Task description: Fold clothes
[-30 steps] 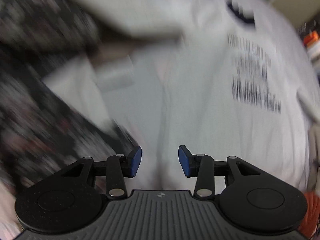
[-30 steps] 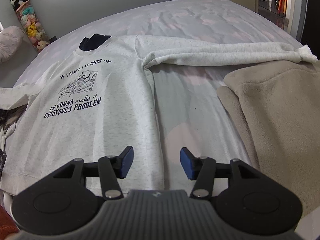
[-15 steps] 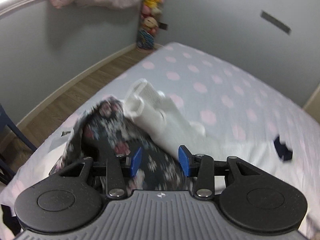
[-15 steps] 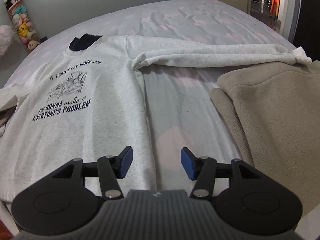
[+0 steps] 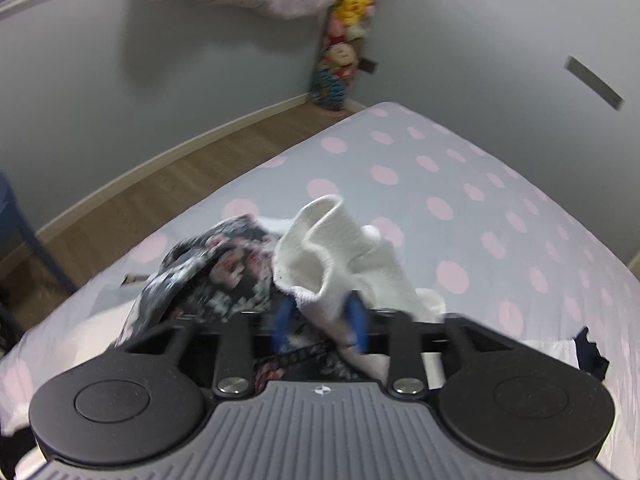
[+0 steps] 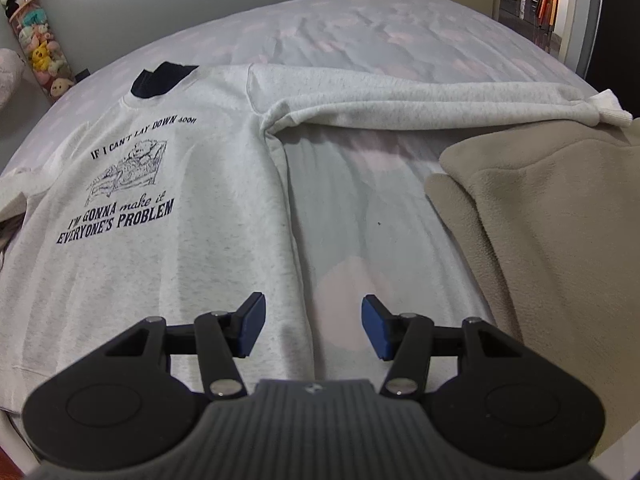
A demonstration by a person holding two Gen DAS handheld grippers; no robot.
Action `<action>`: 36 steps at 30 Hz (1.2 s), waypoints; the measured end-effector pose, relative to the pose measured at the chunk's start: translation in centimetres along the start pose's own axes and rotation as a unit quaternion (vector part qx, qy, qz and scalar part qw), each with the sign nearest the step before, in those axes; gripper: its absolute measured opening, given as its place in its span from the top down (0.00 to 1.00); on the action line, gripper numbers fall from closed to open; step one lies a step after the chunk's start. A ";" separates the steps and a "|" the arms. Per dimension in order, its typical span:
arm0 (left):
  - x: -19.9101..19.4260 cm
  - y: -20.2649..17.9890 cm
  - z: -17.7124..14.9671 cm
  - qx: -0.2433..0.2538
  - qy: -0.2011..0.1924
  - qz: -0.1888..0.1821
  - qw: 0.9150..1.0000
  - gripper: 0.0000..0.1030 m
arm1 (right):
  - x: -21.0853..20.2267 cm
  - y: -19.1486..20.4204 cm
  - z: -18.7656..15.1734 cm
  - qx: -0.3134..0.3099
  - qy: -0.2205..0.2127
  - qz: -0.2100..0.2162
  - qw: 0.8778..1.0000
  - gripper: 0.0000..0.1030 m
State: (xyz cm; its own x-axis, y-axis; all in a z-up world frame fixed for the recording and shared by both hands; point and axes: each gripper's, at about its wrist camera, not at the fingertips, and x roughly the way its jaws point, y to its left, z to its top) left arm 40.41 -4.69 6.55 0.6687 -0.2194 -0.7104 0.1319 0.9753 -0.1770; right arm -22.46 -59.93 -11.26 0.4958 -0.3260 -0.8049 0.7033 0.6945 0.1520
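Note:
A light grey sweatshirt [image 6: 160, 260] with dark printed text lies flat on the bed, its navy collar [image 6: 160, 78] at the far side. One sleeve [image 6: 420, 100] stretches out to the right. My right gripper [image 6: 312, 328] is open and empty, hovering over the sweatshirt's side seam near the hem. In the left wrist view the other sleeve's white cuff [image 5: 320, 240] rises between the blue pads of my left gripper [image 5: 318, 322]. The jaws stand nearly full width on either side of the fabric. The cuff rests against a dark floral garment [image 5: 224, 272].
The bed sheet [image 5: 480, 200] is grey with pink dots. A beige fleece blanket [image 6: 540, 240] covers the bed's right side. A column of plush toys [image 5: 340, 40] stands in the corner. Wooden floor [image 5: 140, 200] and a blue furniture leg [image 5: 24, 232] lie past the bed's left edge.
My left gripper swung from over the sweatshirt's chest to the left sleeve and moved in until the cuff sat between its pads. My right gripper barely shifted.

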 end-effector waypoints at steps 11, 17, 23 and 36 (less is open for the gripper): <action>-5.7 -13.4 4.7 0.097 -0.113 -0.096 0.984 0.93 | 0.3 -0.8 -0.1 0.023 0.005 0.040 0.999 0.45; -8.7 -26.0 3.9 0.173 -0.136 -0.194 0.956 0.93 | 0.5 -2.1 -0.2 0.059 0.003 0.064 0.996 0.45; -6.7 -36.0 -2.5 0.232 -0.102 -0.238 0.938 0.93 | 0.4 -2.9 -0.5 0.082 -0.007 0.081 0.993 0.45; 0.7 -53.5 -17.5 0.302 0.002 -0.291 0.908 0.93 | 1.1 -4.6 -1.1 0.123 -0.018 0.134 0.983 0.45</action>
State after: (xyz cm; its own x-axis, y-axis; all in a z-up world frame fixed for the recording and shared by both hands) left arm 20.98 -57.47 3.64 0.3552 -0.7010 -0.6184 0.8401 0.5295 -0.1177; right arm -25.72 -62.77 -13.52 0.6949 -0.1771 -0.6969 0.6440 0.5843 0.4937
